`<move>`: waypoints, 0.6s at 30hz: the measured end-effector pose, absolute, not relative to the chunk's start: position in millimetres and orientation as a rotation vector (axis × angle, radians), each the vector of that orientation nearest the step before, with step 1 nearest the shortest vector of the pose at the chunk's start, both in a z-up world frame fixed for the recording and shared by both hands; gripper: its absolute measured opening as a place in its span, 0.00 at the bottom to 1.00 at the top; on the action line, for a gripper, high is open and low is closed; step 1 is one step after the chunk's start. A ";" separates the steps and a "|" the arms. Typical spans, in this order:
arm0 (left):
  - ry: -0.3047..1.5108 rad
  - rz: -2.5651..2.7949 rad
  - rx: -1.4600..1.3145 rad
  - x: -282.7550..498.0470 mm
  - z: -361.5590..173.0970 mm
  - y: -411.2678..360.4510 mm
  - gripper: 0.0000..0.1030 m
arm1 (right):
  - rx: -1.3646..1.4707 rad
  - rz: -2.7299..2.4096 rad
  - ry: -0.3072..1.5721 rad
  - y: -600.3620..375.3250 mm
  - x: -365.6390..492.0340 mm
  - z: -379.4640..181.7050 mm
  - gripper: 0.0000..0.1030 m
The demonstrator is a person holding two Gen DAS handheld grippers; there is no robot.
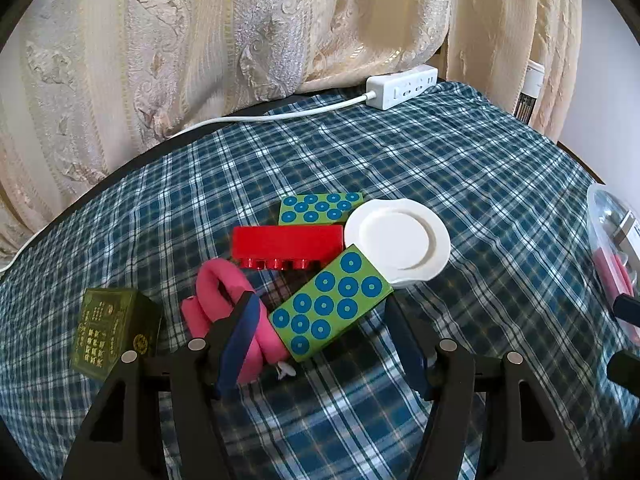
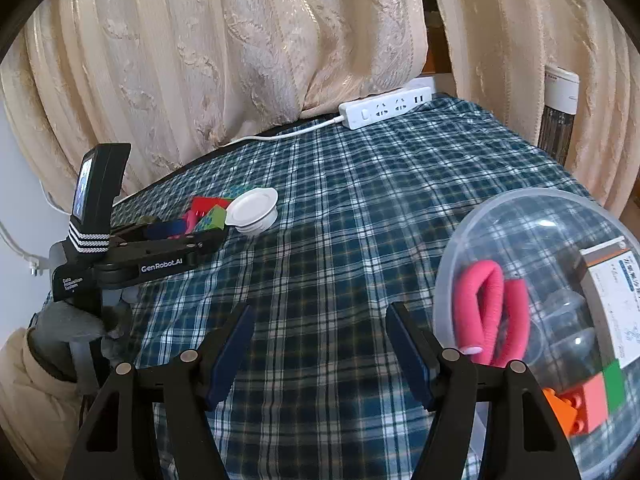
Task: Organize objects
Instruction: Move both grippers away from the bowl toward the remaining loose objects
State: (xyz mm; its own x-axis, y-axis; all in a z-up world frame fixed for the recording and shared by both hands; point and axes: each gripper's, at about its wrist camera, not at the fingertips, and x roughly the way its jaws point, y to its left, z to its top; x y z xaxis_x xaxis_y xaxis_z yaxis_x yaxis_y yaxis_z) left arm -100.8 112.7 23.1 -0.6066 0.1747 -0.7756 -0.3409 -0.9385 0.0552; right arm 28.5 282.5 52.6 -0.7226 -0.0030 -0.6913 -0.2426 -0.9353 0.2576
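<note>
1. green dotted block lies flat on the plaid cloth, angled, directly ahead of the left gripper, in a loose pile near the middle of the bed.
2. handling estimate: rigid, light, smooth-faced block; it should not deform. best hold is across its two long edges, near the middle, so it does not pivot.
3. neighbours: its far corner overlaps the white lid; the red brick sits just behind it; the pink foam curler touches its near left end. a second dotted block lies behind the brick. lifting at an angle could drag the lid or curler.
4. the curler is soft and will compress; the lid is thin, light and likely to slide.
5. left gripper: jaws partly spread, straddling the block's near end, left finger over the curler. pads do not appear to press on anything; nothing is held.
6. right gripper: jaws partly spread over bare cloth, nothing between them.
7. container: a clear plastic bowl sits just right of the right gripper. it holds another pink curler, an orange brick, a green piece, a white labelled box and a clear round item, not identifiable.
8. a dark green box lies apart, left of the pile.
</note>
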 end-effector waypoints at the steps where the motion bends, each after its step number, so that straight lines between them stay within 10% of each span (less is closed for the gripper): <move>1: 0.283 2.569 -1.204 -101.4 23.1 112.5 0.64 | -1.111 2.754 0.506 281.9 26.2 51.8 0.70; 18: 0.179 2.551 -1.161 -97.4 32.8 101.9 0.21 | -1.168 2.777 0.500 265.8 -7.5 50.5 0.70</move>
